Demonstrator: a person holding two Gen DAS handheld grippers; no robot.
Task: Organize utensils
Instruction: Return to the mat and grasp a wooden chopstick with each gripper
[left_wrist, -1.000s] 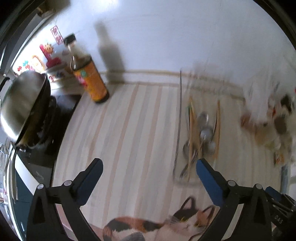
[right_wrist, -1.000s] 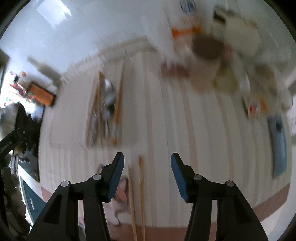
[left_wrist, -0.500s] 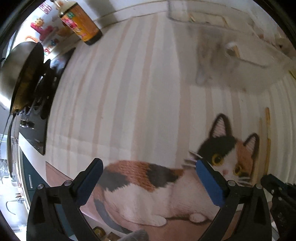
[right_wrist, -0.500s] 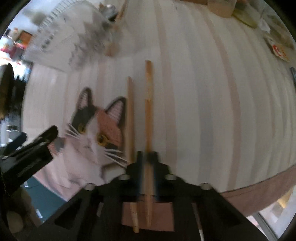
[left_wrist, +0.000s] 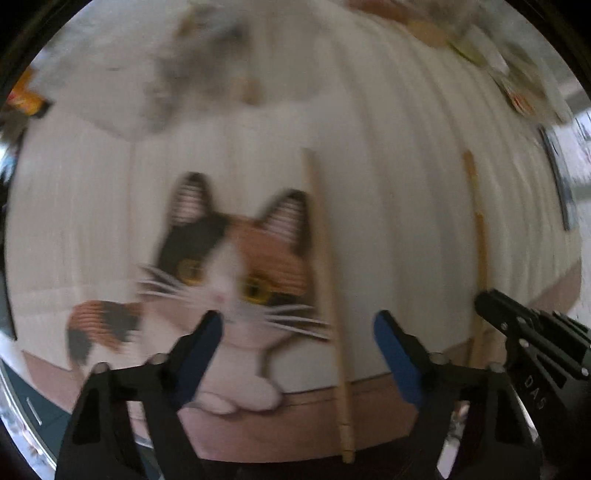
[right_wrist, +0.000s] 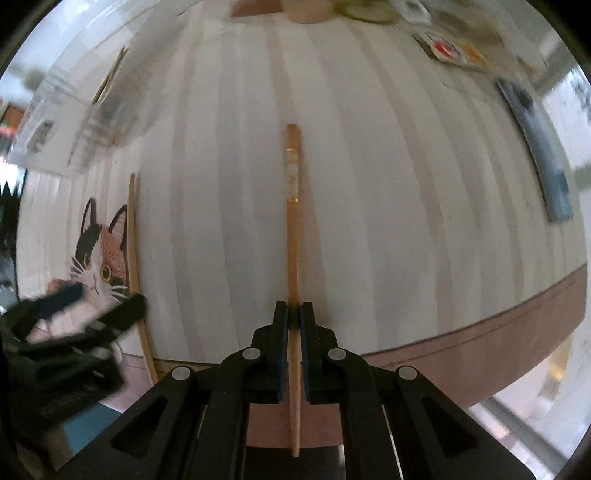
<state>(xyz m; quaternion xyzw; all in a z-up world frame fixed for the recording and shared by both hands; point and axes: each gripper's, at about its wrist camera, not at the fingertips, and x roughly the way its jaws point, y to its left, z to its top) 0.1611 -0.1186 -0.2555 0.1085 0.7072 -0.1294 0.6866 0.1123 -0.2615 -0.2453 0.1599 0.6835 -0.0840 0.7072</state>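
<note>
My right gripper (right_wrist: 293, 314) is shut on a wooden chopstick (right_wrist: 293, 221) that points away over the striped mat; that chopstick also shows at the right of the left wrist view (left_wrist: 480, 240). My left gripper (left_wrist: 297, 332) is open above a second chopstick (left_wrist: 327, 280), which lies between its fingers beside the cat picture (left_wrist: 229, 266). The second chopstick shows in the right wrist view (right_wrist: 133, 251) at the left. A clear tray of utensils (right_wrist: 74, 122) is blurred at the far left.
The striped mat (right_wrist: 406, 184) ends in a brown border at the near table edge. Packets and a cup (right_wrist: 306, 9) sit at the far side. A dark flat device (right_wrist: 535, 147) lies at the right. The right gripper body (left_wrist: 535, 343) is close to my left gripper.
My right gripper has dropped to the chopstick and shut on it. My left gripper has swung right and down over the second chopstick by the cat picture.
</note>
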